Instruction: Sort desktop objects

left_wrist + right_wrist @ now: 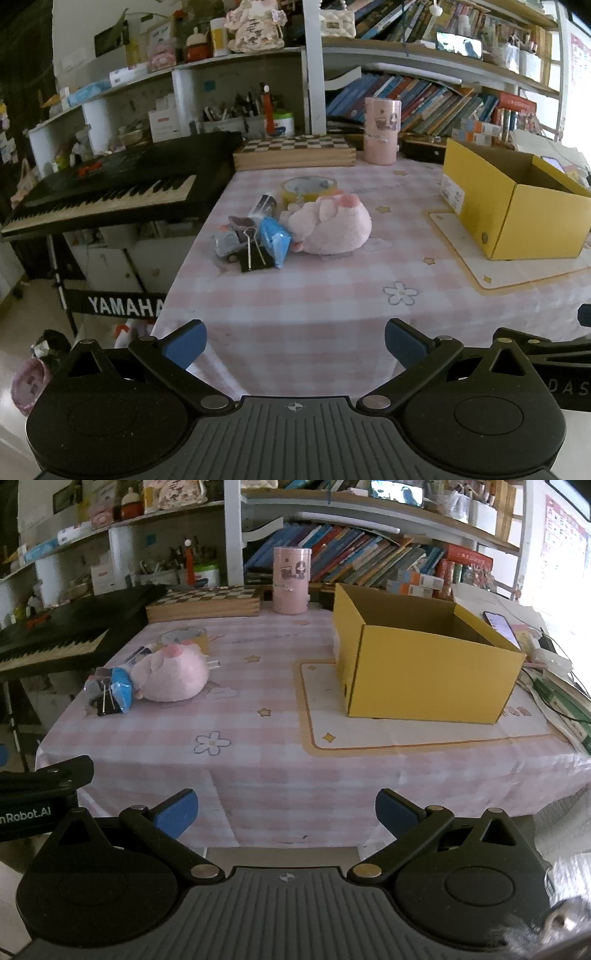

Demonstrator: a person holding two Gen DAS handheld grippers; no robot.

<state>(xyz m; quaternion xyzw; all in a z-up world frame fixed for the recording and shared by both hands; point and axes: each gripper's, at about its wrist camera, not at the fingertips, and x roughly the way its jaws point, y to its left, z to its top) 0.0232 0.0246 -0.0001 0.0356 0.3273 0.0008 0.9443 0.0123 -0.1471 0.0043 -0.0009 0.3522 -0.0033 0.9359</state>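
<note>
A pink plush pig (330, 229) (171, 677) lies on the pink checked tablecloth (314, 295) among a small pile: a blue packet (274, 238) (122, 688), a black binder clip (255, 254) (107, 705), a grey toy car (227, 242) and a yellow tape roll (308, 186) (184, 637). An open yellow cardboard box (513, 199) (424, 657) stands on a mat to the right. My left gripper (295, 347) is open and empty near the table's front edge. My right gripper (286, 818) is open and empty there too.
A black Yamaha keyboard (122, 184) stands off the table's left edge. A chessboard box (295, 151) and a pink cylinder container (382, 131) sit at the back. Shelves of books rise behind. A phone (500, 624) and cables lie right of the box.
</note>
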